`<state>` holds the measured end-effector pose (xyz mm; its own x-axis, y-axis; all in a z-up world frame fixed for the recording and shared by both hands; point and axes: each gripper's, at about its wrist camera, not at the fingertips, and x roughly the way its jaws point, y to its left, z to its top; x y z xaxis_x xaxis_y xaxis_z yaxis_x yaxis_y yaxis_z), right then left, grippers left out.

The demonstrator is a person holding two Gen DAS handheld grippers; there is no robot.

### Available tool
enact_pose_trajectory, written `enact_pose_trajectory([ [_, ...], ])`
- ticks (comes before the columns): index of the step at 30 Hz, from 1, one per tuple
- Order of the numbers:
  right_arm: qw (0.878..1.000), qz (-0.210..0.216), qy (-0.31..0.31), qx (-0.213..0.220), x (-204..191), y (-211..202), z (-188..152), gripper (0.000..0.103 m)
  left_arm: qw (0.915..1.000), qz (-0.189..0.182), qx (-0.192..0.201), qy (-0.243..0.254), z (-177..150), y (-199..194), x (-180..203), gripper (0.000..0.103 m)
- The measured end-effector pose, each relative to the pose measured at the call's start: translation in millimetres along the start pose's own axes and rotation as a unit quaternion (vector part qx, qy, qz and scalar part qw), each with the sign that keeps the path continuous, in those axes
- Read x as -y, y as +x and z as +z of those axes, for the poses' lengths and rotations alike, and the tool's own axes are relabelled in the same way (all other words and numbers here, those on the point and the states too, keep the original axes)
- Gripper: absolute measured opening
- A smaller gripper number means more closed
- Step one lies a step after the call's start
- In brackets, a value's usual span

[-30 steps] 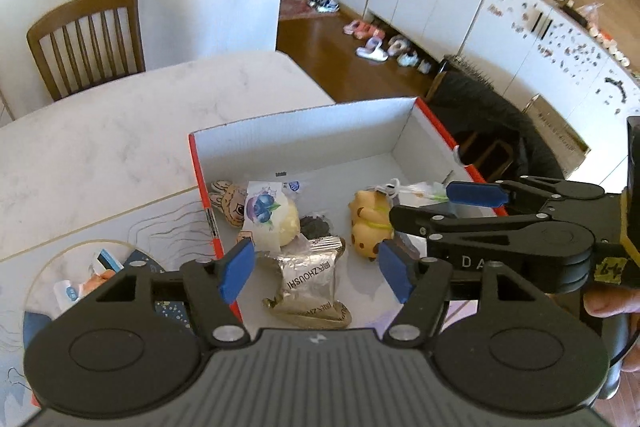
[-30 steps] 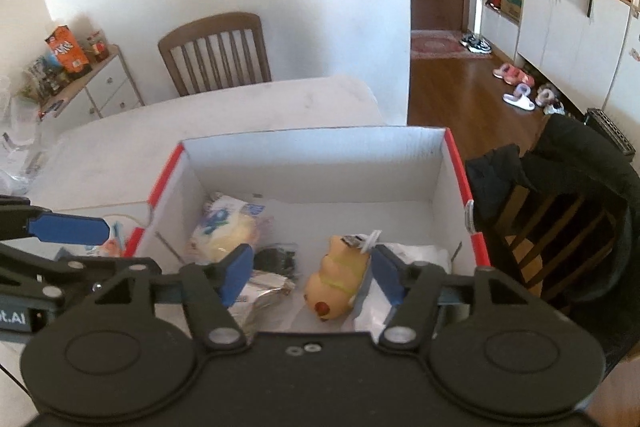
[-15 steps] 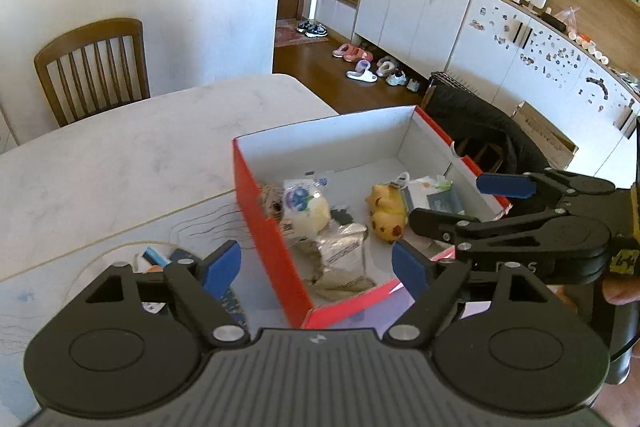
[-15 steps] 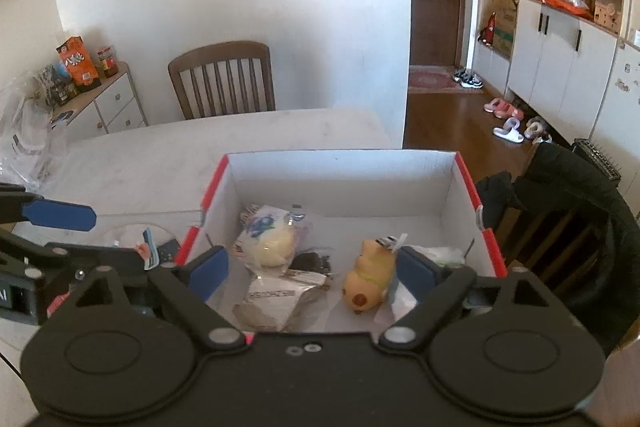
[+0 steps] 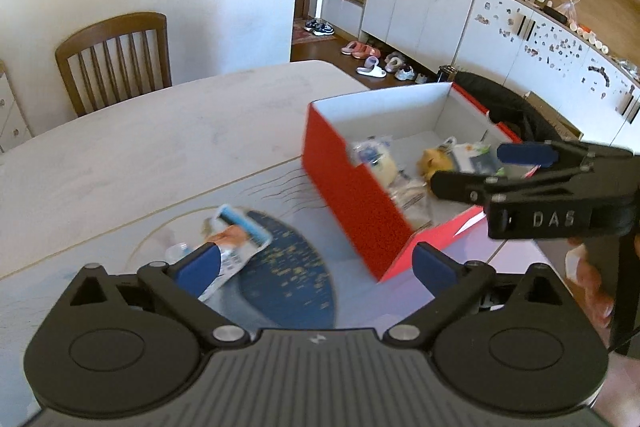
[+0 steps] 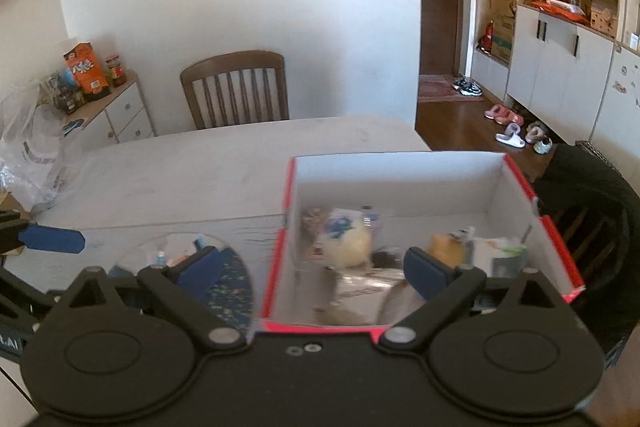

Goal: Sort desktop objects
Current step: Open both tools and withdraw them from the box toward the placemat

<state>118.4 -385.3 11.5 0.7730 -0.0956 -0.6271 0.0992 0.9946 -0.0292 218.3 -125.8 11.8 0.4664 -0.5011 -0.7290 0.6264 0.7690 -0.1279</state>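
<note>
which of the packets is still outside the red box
The blue-topped packet lying on the round blue mat, left of the red box. The other packets, like the blueberry one, sit inside the box.

On the table, a packet lies left of the box, which holds seemingly toys.

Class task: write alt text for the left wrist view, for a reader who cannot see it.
An open, empty left gripper hovers over a pale table beside a red cardboard box of small toys and packets. A blue-edged packet lies outside it; the right gripper reaches above the box.
</note>
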Motion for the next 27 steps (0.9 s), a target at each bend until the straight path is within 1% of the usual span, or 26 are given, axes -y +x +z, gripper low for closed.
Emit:
enact_pose_trajectory([
  [5,1.000,0.006,0.000,0.001,-33.9,9.1,0.6,0.100,0.9998,0.014,0.000,0.016,-22.7,-9.5,-29.2,0.102],
  [8,1.000,0.007,-0.003,-0.001,-50.2,15.7,1.1,0.100,0.9996,0.021,0.002,0.016,-34.6,-12.8,-46.5,0.102],
  [11,1.000,0.010,-0.006,-0.004,-68.2,24.9,1.4,0.101,0.9996,0.021,0.000,0.018,-46.9,-14.0,-64.2,0.102],
  [14,1.000,0.011,-0.011,-0.010,-83.7,38.4,1.4,0.101,0.9996,0.021,-0.010,0.015,-56.2,-10.8,-80.6,0.102],
  [21,0.999,0.006,-0.023,-0.028,-107.8,74.7,-6.7,0.101,0.9994,0.028,-0.021,0.008,-77.0,1.4,-108.1,0.102],
  [27,0.999,0.003,-0.022,-0.046,-118.9,110.1,-19.0,0.101,0.9985,0.044,-0.032,0.007,-93.6,16.3,-124.2,0.102],
])
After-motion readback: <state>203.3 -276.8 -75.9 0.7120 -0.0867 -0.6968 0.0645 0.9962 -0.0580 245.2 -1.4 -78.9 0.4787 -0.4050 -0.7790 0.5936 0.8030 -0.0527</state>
